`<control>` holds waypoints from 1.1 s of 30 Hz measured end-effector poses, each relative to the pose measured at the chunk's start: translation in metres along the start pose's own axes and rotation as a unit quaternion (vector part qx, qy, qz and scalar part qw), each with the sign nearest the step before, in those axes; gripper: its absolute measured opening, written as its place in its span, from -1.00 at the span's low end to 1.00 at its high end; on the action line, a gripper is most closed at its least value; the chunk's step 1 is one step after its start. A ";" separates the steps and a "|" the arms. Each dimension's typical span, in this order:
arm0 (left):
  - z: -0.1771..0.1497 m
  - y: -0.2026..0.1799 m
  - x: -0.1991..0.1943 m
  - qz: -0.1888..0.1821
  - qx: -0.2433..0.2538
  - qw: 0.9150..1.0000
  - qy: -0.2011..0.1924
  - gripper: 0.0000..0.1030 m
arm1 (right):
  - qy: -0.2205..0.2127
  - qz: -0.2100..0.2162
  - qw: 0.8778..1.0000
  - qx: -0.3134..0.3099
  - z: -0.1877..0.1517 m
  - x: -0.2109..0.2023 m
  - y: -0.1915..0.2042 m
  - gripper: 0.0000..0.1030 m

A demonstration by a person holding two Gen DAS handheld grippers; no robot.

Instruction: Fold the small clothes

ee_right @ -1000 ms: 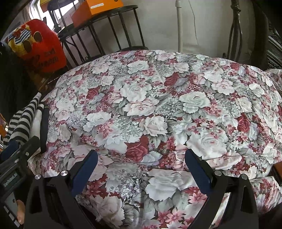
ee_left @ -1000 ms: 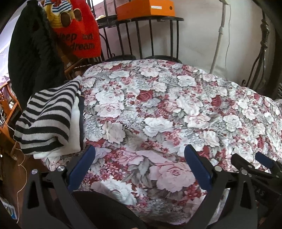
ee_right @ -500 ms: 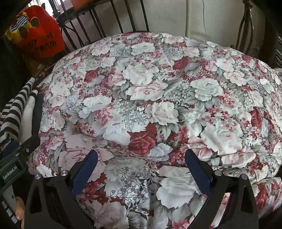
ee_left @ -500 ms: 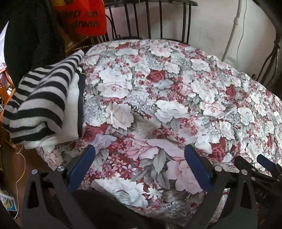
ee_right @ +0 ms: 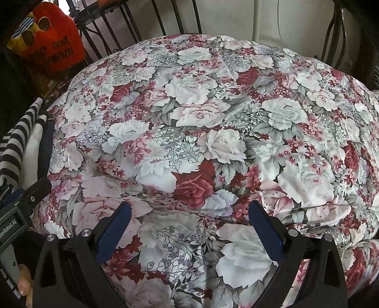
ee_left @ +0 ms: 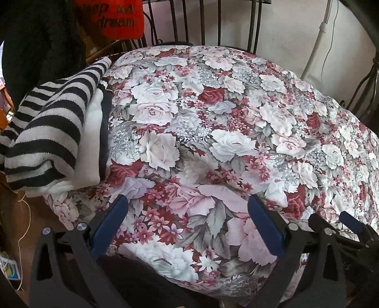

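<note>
A stack of folded clothes lies at the left edge of a floral-covered surface (ee_left: 213,142): a black-and-white striped garment (ee_left: 47,132) on top, a white one (ee_left: 91,142) and a dark navy one (ee_left: 105,128) beside it. The stack also shows at the left edge of the right wrist view (ee_right: 16,147). My left gripper (ee_left: 187,213) is open and empty above the near edge of the floral cover (ee_right: 201,130), right of the stack. My right gripper (ee_right: 189,218) is open and empty over the cover's near middle.
A black metal rack (ee_left: 213,21) stands behind against a pale wall. A red cushion with lettering (ee_right: 52,45) and a black fuzzy garment (ee_left: 40,42) sit at the back left. The other gripper's tip shows at the right in the left wrist view (ee_left: 350,222).
Both grippers have moved forward and tilted down toward the floral cover; the rack and orange box have slid up out of view. The striped stack looks larger in the left view.
</note>
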State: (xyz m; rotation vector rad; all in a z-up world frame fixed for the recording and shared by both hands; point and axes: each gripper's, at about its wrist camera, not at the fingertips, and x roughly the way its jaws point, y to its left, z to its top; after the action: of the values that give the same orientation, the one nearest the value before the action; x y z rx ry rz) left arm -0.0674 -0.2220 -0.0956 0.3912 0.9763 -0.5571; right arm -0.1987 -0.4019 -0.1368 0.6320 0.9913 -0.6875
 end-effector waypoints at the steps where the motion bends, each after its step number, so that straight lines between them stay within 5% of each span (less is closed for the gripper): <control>1: 0.000 0.000 -0.001 0.000 0.000 1.000 0.000 0.91 | 0.000 0.000 1.000 0.000 0.000 0.000 0.000 0.93; 33: 0.007 -0.005 -0.013 0.006 0.009 1.000 -0.020 0.91 | -0.005 -0.006 1.000 -0.006 0.001 -0.006 -0.004 0.93</control>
State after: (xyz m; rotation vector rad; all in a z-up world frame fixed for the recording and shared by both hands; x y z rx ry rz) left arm -0.0711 -0.2268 -0.0814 0.4006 0.9303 -0.5618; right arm -0.2035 -0.4036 -0.1313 0.6120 0.9908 -0.6933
